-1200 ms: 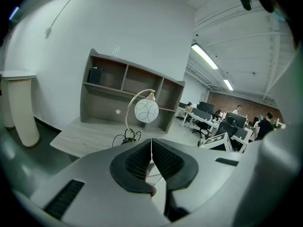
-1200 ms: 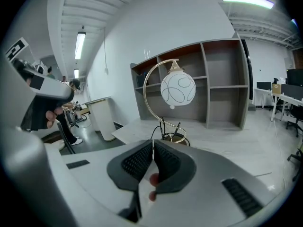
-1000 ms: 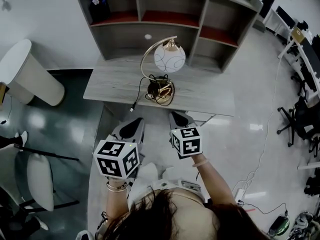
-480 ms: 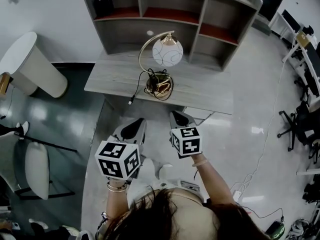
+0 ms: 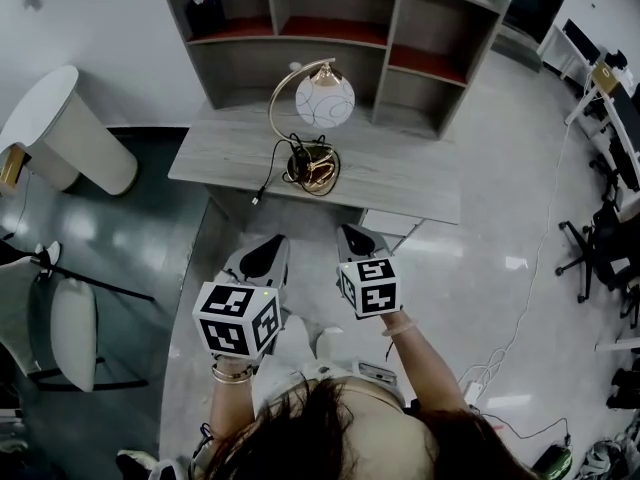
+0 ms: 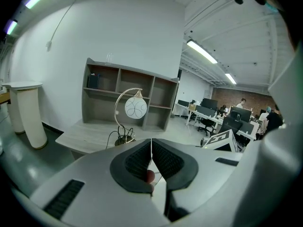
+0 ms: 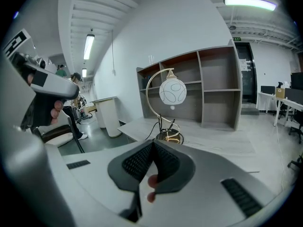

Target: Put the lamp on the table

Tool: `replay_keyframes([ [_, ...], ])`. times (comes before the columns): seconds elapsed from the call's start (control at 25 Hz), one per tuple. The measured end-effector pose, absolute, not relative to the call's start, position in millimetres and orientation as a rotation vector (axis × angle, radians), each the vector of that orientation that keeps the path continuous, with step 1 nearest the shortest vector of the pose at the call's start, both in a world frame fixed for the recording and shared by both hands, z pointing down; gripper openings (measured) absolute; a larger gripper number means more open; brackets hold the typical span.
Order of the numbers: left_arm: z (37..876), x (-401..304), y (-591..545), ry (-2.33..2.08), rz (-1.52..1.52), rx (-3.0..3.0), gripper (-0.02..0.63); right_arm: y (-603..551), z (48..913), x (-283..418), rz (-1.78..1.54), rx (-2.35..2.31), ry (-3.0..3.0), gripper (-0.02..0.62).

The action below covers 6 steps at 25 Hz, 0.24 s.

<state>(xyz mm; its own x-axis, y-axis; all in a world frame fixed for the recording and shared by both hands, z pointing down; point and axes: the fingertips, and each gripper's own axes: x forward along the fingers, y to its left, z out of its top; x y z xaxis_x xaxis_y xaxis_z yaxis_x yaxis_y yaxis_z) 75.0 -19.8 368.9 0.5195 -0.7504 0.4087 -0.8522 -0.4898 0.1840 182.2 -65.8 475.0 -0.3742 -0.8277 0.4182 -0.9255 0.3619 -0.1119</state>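
The lamp (image 5: 322, 101), a white globe on a curved gold stem with a round gold base, stands upright on the grey wooden table (image 5: 410, 183). Its black cord is bundled on the base, and the plug (image 5: 258, 199) lies near the table's front edge. My left gripper (image 5: 263, 259) and right gripper (image 5: 357, 240) hover side by side over the floor, short of the table, both shut and empty. The lamp (image 6: 134, 108) shows beyond the shut left gripper (image 6: 151, 144) in the left gripper view. It appears again as the lamp (image 7: 172, 92) past the shut right gripper (image 7: 152, 144).
A grey shelf unit (image 5: 395, 30) rises at the table's back edge. A white cylindrical pedestal (image 5: 62, 140) stands at the left, with a chair (image 5: 76, 346) below it. Office chairs (image 5: 598, 243) and a floor cable (image 5: 520, 318) lie to the right.
The table and lamp have drifted slightly up and left in the head view. Both grippers stay shut and empty, at about the same place below the table.
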Motion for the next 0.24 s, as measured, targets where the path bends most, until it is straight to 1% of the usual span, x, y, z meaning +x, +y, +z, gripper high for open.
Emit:
replay_keyframes([
  [0.24, 367.1, 86.9, -12.7, -1.362, 0.398, 2.407, 0.015, -58.3, 471.7, 193.3, 0.474, 1.546, -2.363, 0.023],
])
